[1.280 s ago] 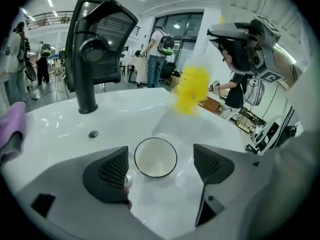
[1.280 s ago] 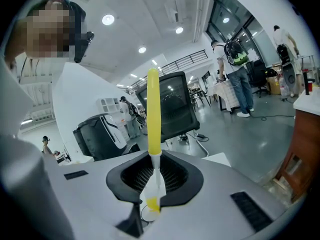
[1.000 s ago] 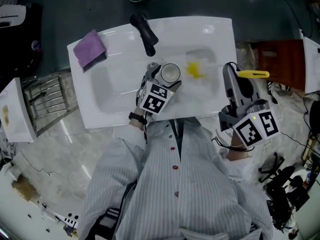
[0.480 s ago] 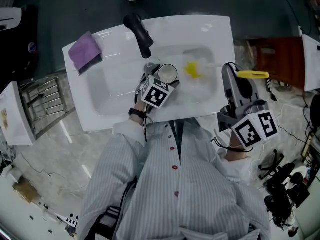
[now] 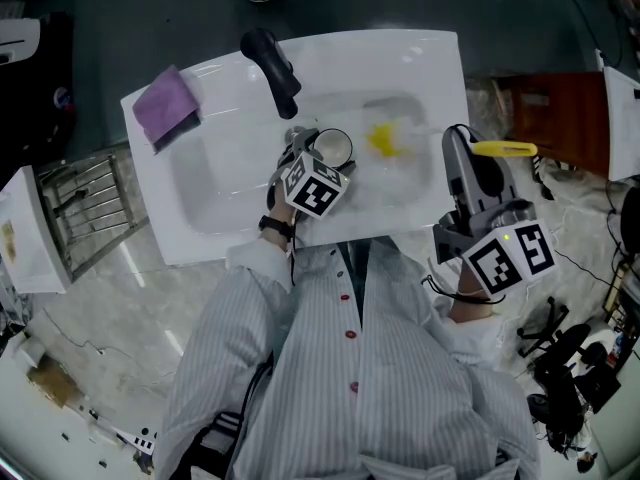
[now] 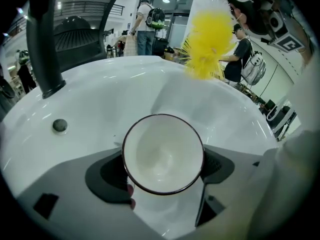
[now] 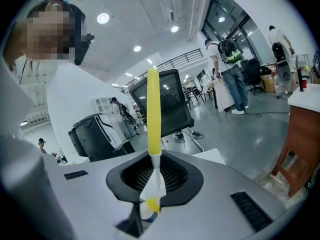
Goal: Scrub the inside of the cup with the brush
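Where office sink (image 5: 225, 203) stands | left tongs (image 6: 164, 178) pinch cup (image 6: 162, 151) | right tongs (image 7: 152, 186) pinch brush (image 7: 153, 111)

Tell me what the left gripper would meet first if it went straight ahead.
Shut on the cup, the left gripper would likely push it into the sink wall; the brush head sits up and right of that line.

Left hand-held gripper (image 5: 320, 156) clamped; right hand-held gripper (image 5: 468, 153) clamped.
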Demonstrator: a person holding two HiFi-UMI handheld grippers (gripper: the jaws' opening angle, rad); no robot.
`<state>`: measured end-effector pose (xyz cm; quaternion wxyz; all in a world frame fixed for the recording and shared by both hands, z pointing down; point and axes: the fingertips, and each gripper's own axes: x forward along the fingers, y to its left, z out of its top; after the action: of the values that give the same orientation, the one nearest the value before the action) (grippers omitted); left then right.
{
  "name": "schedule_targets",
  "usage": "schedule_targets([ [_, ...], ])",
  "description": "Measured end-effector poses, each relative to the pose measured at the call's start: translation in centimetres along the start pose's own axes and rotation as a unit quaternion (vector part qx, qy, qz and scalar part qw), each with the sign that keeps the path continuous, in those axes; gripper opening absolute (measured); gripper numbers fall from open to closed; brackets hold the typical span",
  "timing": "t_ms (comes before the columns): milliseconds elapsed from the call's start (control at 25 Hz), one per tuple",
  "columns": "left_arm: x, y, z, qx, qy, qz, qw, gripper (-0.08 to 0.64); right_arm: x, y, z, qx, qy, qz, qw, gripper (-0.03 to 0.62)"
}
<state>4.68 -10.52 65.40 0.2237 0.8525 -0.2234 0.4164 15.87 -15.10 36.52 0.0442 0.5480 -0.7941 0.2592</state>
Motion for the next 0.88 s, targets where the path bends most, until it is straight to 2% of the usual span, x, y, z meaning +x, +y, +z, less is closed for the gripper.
schedule_targets([
  [160, -0.2, -0.2, -0.1, 0.022, 0.003, 0.006, 0.9997, 0.407, -0.2, -0.1, 0.3, 0.000, -0.002, 0.000, 1.000, 0.060],
  [360, -1.3, -0.3, 0.4, 0.019, -0.009, 0.005, 0.9998, 0.405, 0.0, -0.1, 0.8, 0.001, -0.009, 0.004, 1.000, 0.060],
  [520, -3.1, -0.6, 1.4, 0.029, -0.019, 0.003, 0.9994, 0.407, 0.0, 0.7, 1.8, -0.002, -0.016, 0.016, 1.000, 0.060],
  [680, -5.6, -1.3, 3.0, 0.036, -0.029, 0.002, 0.9989, 0.406, -0.3, 2.0, 3.5, -0.006, -0.022, 0.037, 0.999, 0.060],
  [880, -8.6, -2.8, 4.6, 0.041, -0.037, -0.003, 0.9984, 0.405, -1.2, 4.5, 6.0, -0.006, -0.032, 0.083, 0.996, 0.060],
])
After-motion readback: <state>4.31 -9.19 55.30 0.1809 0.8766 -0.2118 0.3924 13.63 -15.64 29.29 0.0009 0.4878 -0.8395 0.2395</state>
